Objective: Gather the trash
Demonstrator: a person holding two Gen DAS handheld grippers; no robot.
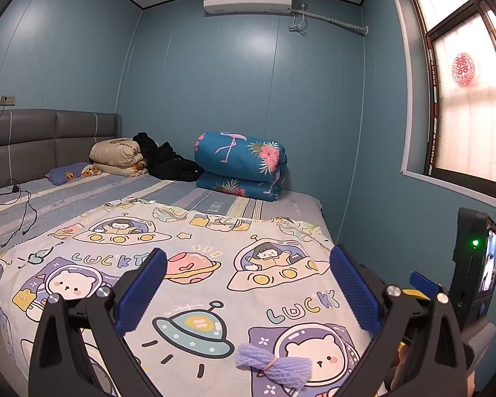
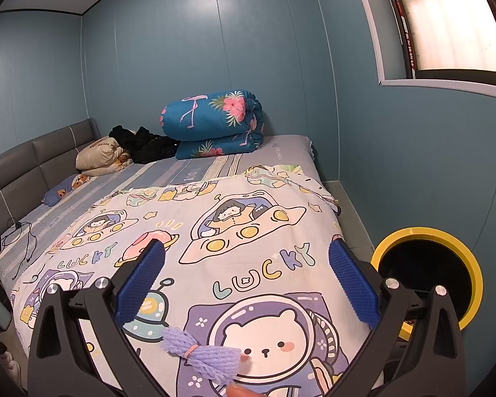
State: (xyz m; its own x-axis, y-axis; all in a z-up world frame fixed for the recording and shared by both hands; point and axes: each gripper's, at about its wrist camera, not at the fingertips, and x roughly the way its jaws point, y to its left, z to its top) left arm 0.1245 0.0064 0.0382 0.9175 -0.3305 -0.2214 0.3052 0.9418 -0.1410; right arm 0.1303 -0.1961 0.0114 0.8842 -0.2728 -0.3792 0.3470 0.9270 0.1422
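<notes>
Blue walls framed the bed [image 1: 188,195] in the left wrist view, where the left gripper [image 1: 248,284] hung with fingers spread above a purple foam net [image 1: 274,362] on the cartoon quilt [image 1: 215,291]. From the right wrist, the right gripper [image 2: 246,281] was equally spread, the net [image 2: 203,354] lay near its left finger, and a yellow-rimmed bin [image 2: 476,271] waited beside the bed; pinching the net at its banded middle would likely carry best.

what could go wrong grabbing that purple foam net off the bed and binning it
1. The purple foam net lies flat on the loose cartoon sheet, so closing fingers may pinch fabric with it.
2. The net looks soft and is cinched by a thin band; gripped at a flared end, it may slip out.
3. The yellow-rimmed bin sits off the bed's edge; a drop on the way could land on the floor.
</notes>
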